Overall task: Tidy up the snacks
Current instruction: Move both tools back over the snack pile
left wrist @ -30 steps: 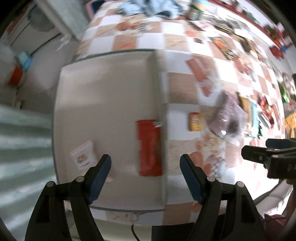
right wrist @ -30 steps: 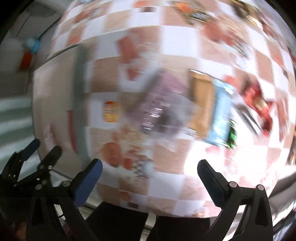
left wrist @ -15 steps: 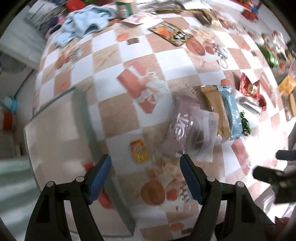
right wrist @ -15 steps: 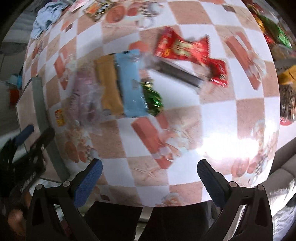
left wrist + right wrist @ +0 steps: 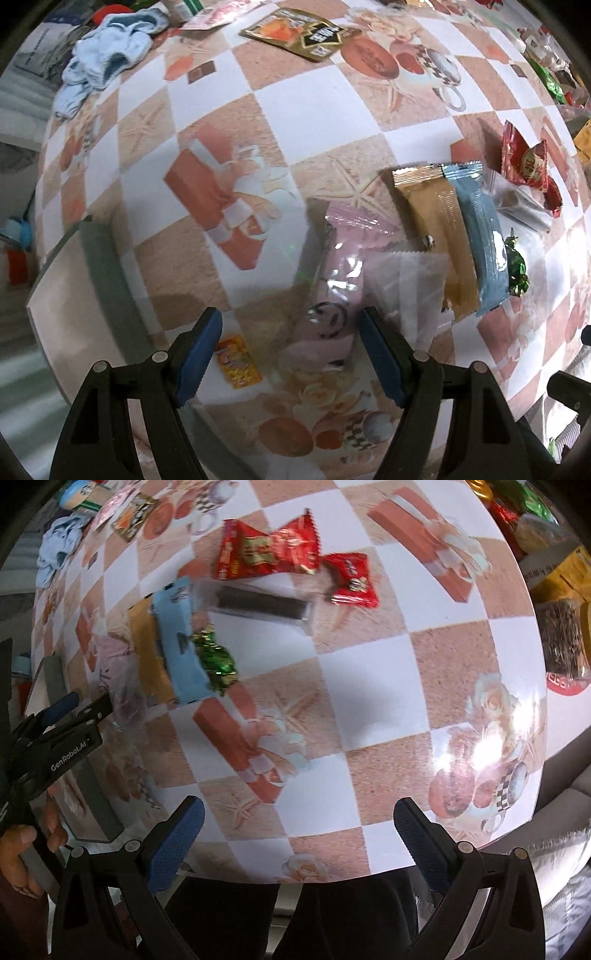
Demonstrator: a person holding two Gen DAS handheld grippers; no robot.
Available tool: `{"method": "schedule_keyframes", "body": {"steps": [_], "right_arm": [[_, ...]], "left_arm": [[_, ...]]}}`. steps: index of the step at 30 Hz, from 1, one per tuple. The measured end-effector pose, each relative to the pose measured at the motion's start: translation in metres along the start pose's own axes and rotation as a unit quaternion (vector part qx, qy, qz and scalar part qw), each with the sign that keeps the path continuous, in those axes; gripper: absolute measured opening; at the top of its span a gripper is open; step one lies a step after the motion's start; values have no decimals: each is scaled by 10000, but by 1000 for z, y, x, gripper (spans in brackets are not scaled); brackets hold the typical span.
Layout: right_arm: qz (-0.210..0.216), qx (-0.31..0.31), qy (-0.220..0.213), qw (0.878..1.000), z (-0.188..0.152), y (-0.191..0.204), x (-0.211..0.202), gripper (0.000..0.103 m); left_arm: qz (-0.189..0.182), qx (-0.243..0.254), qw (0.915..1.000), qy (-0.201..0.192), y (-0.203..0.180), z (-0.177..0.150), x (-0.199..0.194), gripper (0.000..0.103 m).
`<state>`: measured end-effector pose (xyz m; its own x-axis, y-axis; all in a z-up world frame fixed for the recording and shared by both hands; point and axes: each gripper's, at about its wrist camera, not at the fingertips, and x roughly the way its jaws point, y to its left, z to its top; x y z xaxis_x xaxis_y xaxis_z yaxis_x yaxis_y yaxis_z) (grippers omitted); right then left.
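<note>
My left gripper [image 5: 291,354] is open and empty, low over a pink clear snack bag [image 5: 332,280] lying between its fingers, beside a small orange packet [image 5: 238,362]. Right of the bag lie a tan bar [image 5: 439,236], a light blue bar [image 5: 480,236], a green wrapped candy [image 5: 517,269] and red packets [image 5: 528,166]. My right gripper [image 5: 295,845] is open and empty above bare tablecloth near the front edge. It sees the blue bar [image 5: 181,642], green candy [image 5: 218,661], a dark bar in clear wrap [image 5: 262,603], red packets [image 5: 266,552] and the left gripper [image 5: 66,716].
A white tray with a grey-green rim [image 5: 107,280] sits at the table's left end. A light blue cloth [image 5: 107,55] and a brown-orange packet [image 5: 303,33] lie at the far side. More snack bags [image 5: 561,642] crowd the right edge.
My left gripper has swung right from above the tray and dropped toward the pink bag. My right gripper has swung right to the red packets and bare cloth.
</note>
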<state>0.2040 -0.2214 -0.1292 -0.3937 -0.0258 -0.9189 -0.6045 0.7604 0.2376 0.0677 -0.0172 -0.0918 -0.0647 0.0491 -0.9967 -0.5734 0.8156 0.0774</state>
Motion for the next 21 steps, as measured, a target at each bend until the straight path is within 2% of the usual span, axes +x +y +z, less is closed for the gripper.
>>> {"method": "schedule_keyframes", "body": {"steps": [5,9,17,21], "right_arm": [[-38,44,14,10000,3,-15,-2,103],[-164,18,-20,9999,15,-1,1,103],[-674,-307,-347,9967,51,0,-15,103],[-1099,-820,-539,9891,65,17,-24,103]], "left_arm": [[-115,-96,9999,-30,3,6,3,80],[-141,-117,9998,-22,8,10,5,81],[-222,-233,9995,23,18,12,7,81],[-187,-263,9995,28,24,17,10,81]]}}
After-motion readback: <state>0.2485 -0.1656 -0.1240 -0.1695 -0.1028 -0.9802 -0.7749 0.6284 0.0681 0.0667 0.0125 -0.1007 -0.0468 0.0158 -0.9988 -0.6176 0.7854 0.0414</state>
